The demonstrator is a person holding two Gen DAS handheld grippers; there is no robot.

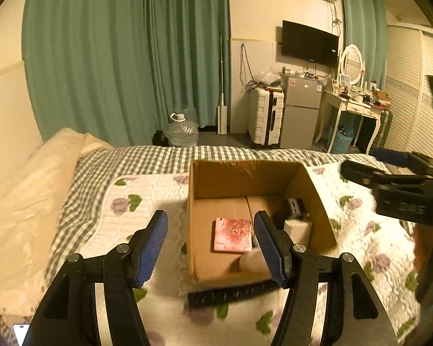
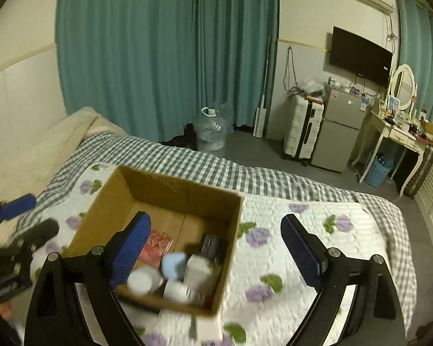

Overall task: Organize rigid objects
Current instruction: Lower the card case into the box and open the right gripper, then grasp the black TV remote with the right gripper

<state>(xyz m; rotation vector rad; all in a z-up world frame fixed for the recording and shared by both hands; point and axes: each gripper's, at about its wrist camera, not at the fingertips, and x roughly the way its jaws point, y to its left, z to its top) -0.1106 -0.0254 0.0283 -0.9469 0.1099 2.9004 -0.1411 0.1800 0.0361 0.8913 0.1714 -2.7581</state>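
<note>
Left gripper (image 1: 210,248): seen closest in the left view, blue pads spread wide apart, nothing held between them; it is poised above the near-left part of the box.
Right gripper (image 2: 216,255): fingers likewise parted and empty, held over the box's near-right corner and the quilt beside it.
Box (image 1: 317,199): an open cardboard carton is set on the flowered quilt, flaps down, interior exposed to both cameras.
Pink book (image 1: 232,235): laid flat on the box floor, left of centre; it is also glimpsed behind the right gripper's left finger.
White bottles (image 2: 143,280): several pale containers are bunched along the near wall of the box, blurred; a light blue item (image 2: 173,264) is wedged among them.
Black item (image 2: 212,246): tucked against the right wall of the box; its kind cannot be told.
Dark strip (image 1: 231,292): a black blurred object is seen on the quilt just in front of the box.
Quilt (image 2: 274,259): white with purple flowers, spread over a checked sheet (image 2: 202,164).
Room: teal curtains (image 2: 164,52), a water jug (image 2: 210,132) on the floor, a white suitcase (image 2: 303,129) beside a small fridge (image 2: 342,129).
</note>
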